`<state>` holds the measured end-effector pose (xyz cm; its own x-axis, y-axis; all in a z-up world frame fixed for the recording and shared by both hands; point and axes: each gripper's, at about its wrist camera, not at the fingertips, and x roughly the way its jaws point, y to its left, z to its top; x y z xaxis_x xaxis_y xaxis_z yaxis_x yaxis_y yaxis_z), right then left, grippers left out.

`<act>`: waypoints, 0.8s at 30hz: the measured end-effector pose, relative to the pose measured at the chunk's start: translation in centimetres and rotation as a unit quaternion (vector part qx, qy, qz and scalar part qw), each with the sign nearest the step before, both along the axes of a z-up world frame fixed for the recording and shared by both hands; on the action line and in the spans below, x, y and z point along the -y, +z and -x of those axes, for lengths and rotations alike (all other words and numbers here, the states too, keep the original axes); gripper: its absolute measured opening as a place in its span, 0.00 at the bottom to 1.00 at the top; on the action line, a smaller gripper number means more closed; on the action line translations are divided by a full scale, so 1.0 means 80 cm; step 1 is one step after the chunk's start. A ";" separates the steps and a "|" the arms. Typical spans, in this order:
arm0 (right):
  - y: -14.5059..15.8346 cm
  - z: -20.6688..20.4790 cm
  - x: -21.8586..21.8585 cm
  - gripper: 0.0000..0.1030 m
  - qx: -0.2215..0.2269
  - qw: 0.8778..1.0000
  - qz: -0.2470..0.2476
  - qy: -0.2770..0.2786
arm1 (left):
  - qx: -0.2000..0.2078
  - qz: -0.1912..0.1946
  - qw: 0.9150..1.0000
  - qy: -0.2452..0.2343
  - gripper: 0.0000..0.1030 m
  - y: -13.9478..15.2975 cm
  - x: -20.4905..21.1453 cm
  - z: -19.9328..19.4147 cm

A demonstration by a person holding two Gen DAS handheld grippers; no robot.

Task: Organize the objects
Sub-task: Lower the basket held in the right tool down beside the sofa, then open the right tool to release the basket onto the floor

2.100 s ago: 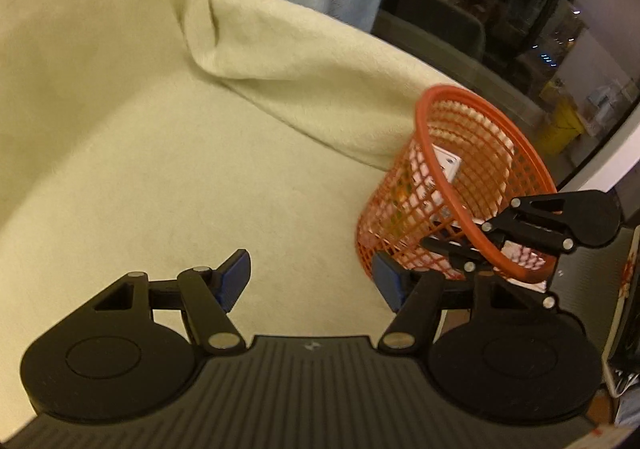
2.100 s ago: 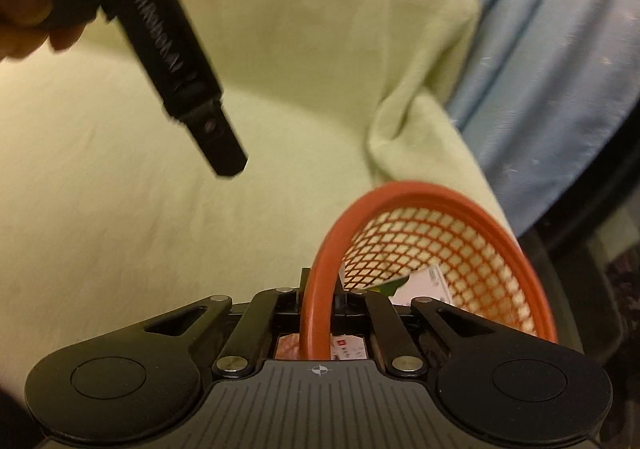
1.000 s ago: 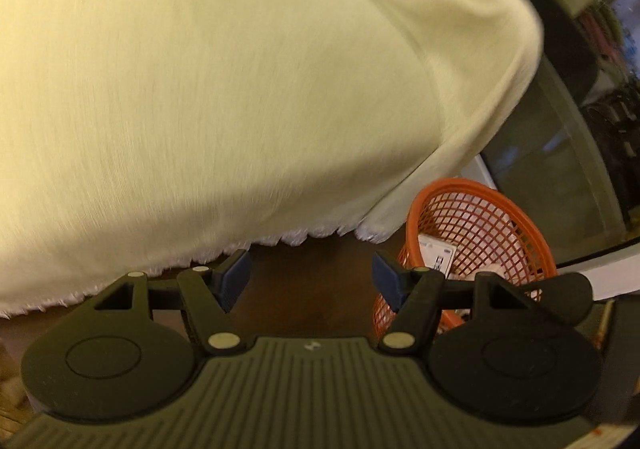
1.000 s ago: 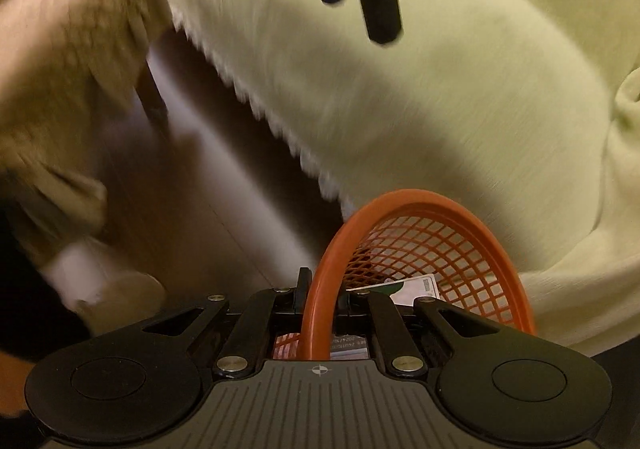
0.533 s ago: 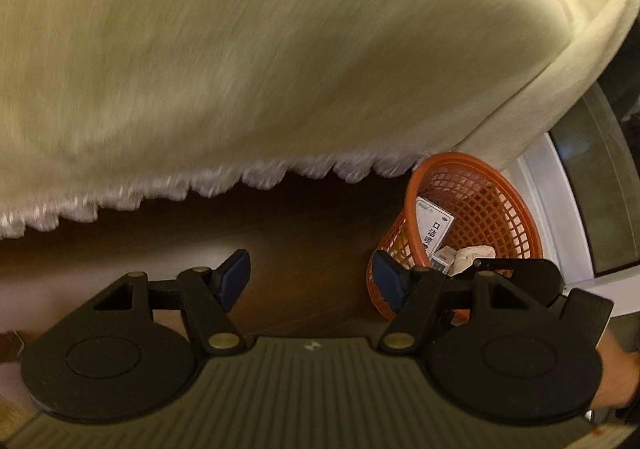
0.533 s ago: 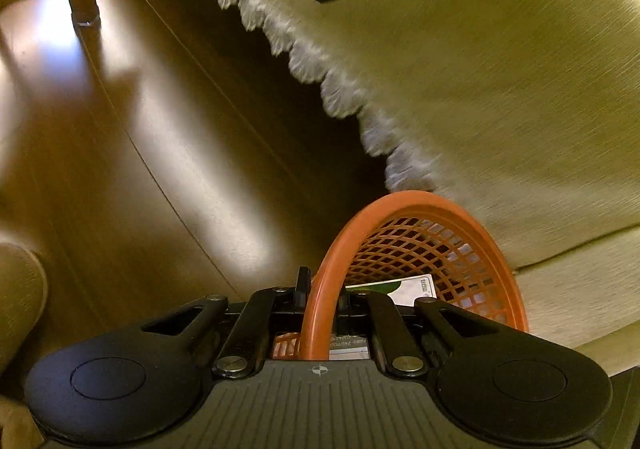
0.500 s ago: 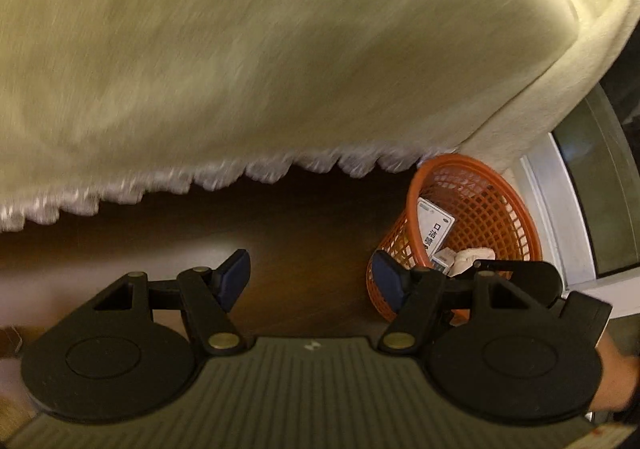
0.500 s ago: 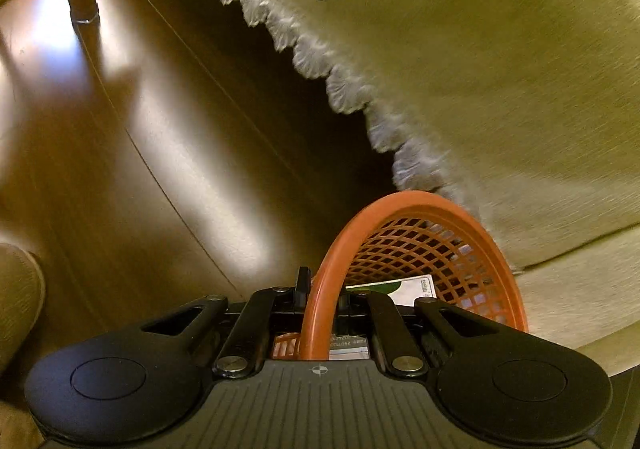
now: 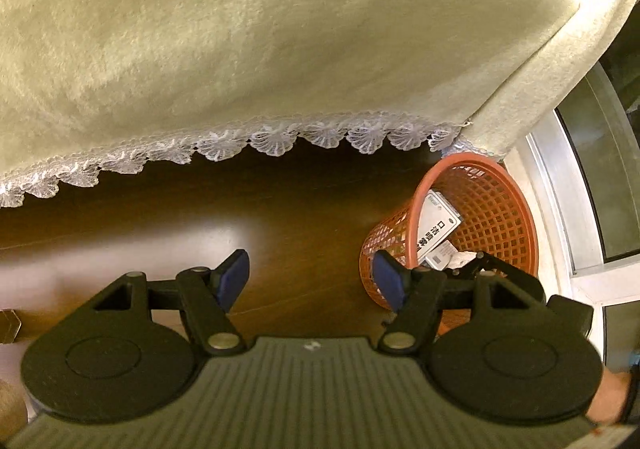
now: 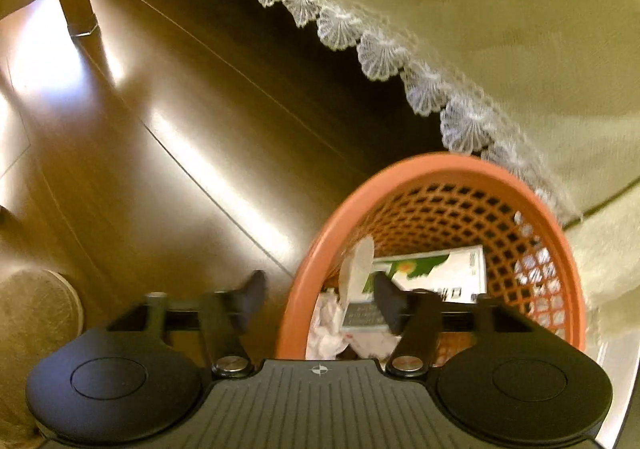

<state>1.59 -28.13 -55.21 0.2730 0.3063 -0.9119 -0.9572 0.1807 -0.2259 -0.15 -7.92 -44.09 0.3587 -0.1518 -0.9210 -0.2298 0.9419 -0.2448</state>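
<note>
An orange mesh basket [image 9: 496, 209] stands on the dark wooden floor beside the draped sofa; it also shows in the right wrist view [image 10: 452, 193]. Inside lie a white and green box [image 10: 436, 269], a white carton [image 9: 434, 225] and crumpled paper [image 10: 332, 325]. My right gripper [image 10: 320, 297] is open, its fingers straddling the basket's near rim, one inside and one outside. My left gripper [image 9: 310, 279] is open and empty above the floor, left of the basket. The right gripper's fingers [image 9: 484, 269] show at the basket rim in the left wrist view.
A pale green cover with a white lace hem [image 9: 280, 137] hangs over the sofa above the floor. A furniture leg [image 10: 76, 5] stands at the far left. A window frame [image 9: 560, 209] runs right of the basket. A tan slipper [image 10: 36, 313] lies by the left.
The right gripper carried the basket down from the sofa to the floor, then opened and let go of its rim. The left gripper followed downward, staying open.
</note>
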 end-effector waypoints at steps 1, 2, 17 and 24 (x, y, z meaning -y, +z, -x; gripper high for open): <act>-0.003 0.001 -0.001 0.58 -0.001 1.000 0.005 -0.001 | 0.001 -0.002 1.000 -0.002 0.64 0.000 0.004 0.002; 0.000 0.001 0.002 0.58 -0.001 1.000 0.007 -0.001 | 0.001 -0.005 1.000 -0.003 0.66 0.000 0.007 0.002; 0.164 -0.025 0.042 0.58 -0.043 0.987 -0.017 -0.155 | -0.016 -0.069 0.996 -0.045 0.96 0.108 0.048 -0.019; 0.289 -0.082 0.071 0.58 -0.124 0.910 -0.041 -0.394 | -0.010 -0.104 0.989 -0.101 0.99 0.227 0.071 -0.051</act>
<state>8.13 -33.83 -32.08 0.2268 0.1730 -0.9585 -0.5423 0.8399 0.0233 3.90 -13.59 -25.93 0.3226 -0.0247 -0.9462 -0.0338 0.9987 -0.0375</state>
